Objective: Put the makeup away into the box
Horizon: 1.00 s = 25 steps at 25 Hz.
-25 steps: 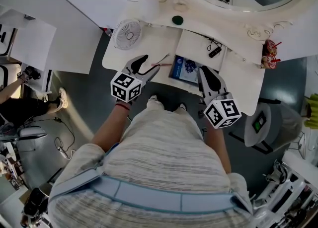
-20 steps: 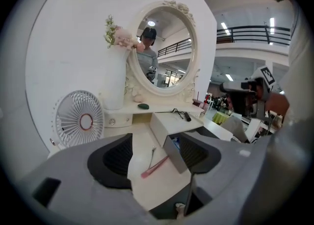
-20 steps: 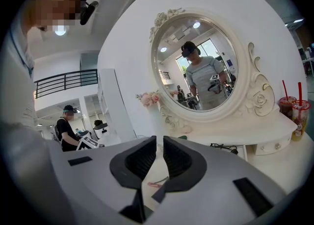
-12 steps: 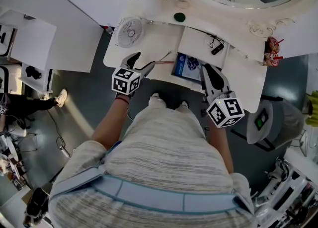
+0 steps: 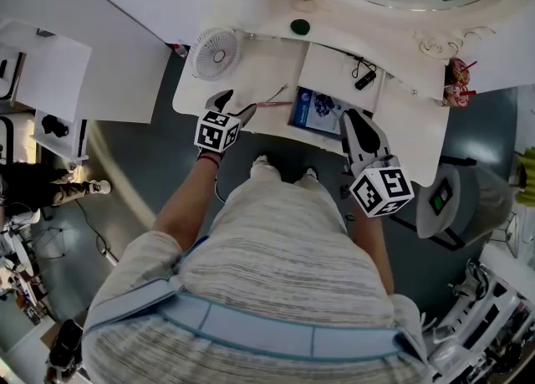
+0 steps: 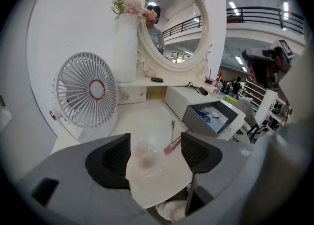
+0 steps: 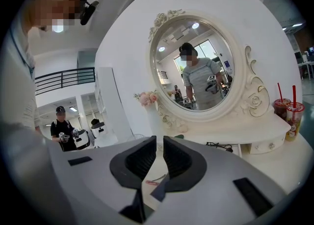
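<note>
The left tongs (image 6: 154,150), having just been opening, are gaping wide over a small clear round plastic jar (image 6: 145,156), which is sitting untouched between them on the white counter (image 6: 142,118). A slim pink makeup tube (image 6: 172,145) is lying near the open grey box (image 6: 212,117). The right tongs (image 7: 159,145) are resting clenched, gripping nothing.
</note>
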Available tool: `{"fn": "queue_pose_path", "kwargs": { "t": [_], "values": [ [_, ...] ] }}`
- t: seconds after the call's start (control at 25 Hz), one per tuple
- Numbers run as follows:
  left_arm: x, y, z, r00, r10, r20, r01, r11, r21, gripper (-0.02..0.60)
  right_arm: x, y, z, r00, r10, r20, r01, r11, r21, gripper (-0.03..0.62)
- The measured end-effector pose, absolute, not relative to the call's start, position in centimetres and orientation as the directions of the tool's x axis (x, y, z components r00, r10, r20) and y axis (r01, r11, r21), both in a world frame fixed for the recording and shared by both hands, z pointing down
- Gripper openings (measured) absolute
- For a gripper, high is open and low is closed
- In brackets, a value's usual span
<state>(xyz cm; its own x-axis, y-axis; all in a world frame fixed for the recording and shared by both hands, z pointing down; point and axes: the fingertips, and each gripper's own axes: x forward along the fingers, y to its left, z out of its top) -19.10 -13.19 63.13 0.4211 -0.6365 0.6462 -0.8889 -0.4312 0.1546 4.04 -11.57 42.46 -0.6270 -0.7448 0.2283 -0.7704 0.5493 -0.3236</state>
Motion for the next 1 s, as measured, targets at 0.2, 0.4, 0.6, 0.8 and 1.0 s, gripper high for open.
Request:
{"fn": "queue_pose_path", "kwargs": {
  "t": [0.2,0.4,0.6,0.8,1.0],
  "values": [
    [-19.5,-13.4,65.2,0.391,-0.601,0.697,-0.893,-0.432,0.129,0.319,4.5,-11.6,42.5,-0.613,-0.755,0.233,-0.781,0.535,-0.323,0.011],
    [-19.5,-13.5,66.9,0.374,-0.553,0.745,-0.891,-0.436,0.124,0.318,4.8,-11.7,42.3,-0.6,-0.765,0.234,-0.79,0.522,-0.321,0.011],
    [-19.4,-13.8,67.7,0.357,-0.534,0.766,-0.893,-0.437,0.112,0.316,4.9,-11.8,42.4,-0.596,-0.768,0.234,-0.793,0.518,-0.32,0.011],
    [-19.5,-14.0,68.3,0.33,-0.527,0.783,-0.9,-0.427,0.091,0.303,5.2,-11.8,42.6,-0.591,-0.77,0.241,-0.797,0.513,-0.318,0.011],
    [-19.9,-14.1,68.7,0.3,-0.528,0.795,-0.901,-0.43,0.055,0.232,5.8,-11.9,42.4,-0.58,-0.779,0.236,-0.804,0.503,-0.318,0.011]
  ]
}}
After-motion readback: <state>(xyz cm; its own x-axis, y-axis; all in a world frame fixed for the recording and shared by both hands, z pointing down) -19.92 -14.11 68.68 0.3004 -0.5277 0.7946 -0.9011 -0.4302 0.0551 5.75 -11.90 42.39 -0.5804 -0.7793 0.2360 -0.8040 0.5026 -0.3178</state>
